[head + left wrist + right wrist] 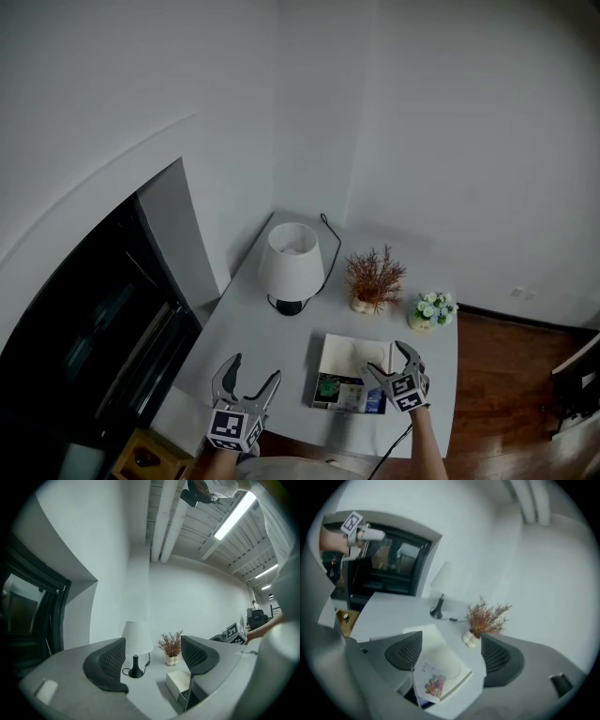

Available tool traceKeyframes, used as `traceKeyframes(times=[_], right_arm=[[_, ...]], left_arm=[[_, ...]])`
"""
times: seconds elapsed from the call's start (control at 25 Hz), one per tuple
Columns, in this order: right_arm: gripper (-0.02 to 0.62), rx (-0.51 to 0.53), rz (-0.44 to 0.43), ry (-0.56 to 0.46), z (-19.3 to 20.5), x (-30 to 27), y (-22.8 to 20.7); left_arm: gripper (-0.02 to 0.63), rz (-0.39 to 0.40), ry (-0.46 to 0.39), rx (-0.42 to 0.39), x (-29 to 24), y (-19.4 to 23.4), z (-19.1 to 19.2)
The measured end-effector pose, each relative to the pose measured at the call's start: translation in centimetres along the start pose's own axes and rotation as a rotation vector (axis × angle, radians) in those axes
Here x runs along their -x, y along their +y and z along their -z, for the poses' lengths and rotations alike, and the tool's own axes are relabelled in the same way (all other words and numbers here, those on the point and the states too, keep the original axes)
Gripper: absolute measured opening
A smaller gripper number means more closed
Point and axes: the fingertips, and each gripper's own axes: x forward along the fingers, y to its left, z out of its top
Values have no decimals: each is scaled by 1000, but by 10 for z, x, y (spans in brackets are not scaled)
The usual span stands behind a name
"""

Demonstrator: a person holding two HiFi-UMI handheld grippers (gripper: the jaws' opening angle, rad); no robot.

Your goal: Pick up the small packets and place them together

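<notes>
- Head view: the right hand-held gripper is hovering right over the small packets at the bench's near edge, jaws gaping wide and gripping nothing.
- Packets are lying just under those jaws, against a white box, seemingly lengthwise away from the person.
- Left hand-held gripper is waiting well to the left, gaping and empty, so the right is sitting nearer.

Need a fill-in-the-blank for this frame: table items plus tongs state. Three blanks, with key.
1. In the head view, the dried red plant stands between the lamp and the pot of white ___.
2. The left tongs and the right tongs both have their jaws ___.
3. The white box with the packets lies under the ___ tongs.
Missing words: flowers; open; right.
</notes>
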Motion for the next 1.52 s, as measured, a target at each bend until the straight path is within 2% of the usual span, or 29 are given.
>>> traceKeyframes(times=[0.08, 0.16, 0.36, 0.48, 0.64, 0.68, 0.72, 0.76, 0.84, 0.92, 1.12, 1.32, 1.52], right_arm=[[402, -111, 83, -146, -31, 33, -6], [402, -164, 146, -252, -56, 65, -5], [365, -245, 209, -474, -108, 133, 14], [365, -278, 211, -572, -121, 157, 31], [364, -326, 198, -619, -122, 165, 43], [350, -326, 170, -623, -124, 165, 46], [296, -320, 132, -623, -126, 164, 50], [273, -314, 92, -619, -127, 162, 54], [273, -310, 27, -580, -120, 153, 59], [273, -307, -33, -495, -103, 136, 65], [273, -292, -299, -172, -43, 69, 112], [273, -67, -480, 158, 17, 6, 165], [273, 114, -556, 352, 49, -50, 191]], left_arm=[[367, 17, -5, -2, -3, -5, -4], [365, 35, -9, -1, -4, -11, -6], [359, 78, -36, -10, -3, -28, -14], [360, 111, -61, -25, 0, -40, -16], [369, 181, -56, 2, 1, -58, -14], [362, 199, -42, 23, 1, -61, -13], [362, 211, -34, 41, 0, -63, -13], [359, 212, -36, 49, 0, -63, -13], [356, 199, -48, 40, 3, -61, -14], [356, 187, -52, 24, 5, -60, -15], [356, 154, -26, 0, 11, -52, -9], [356, 113, -1, 5, 21, -40, 0], [356, 70, 13, 25, 31, -27, 7]])
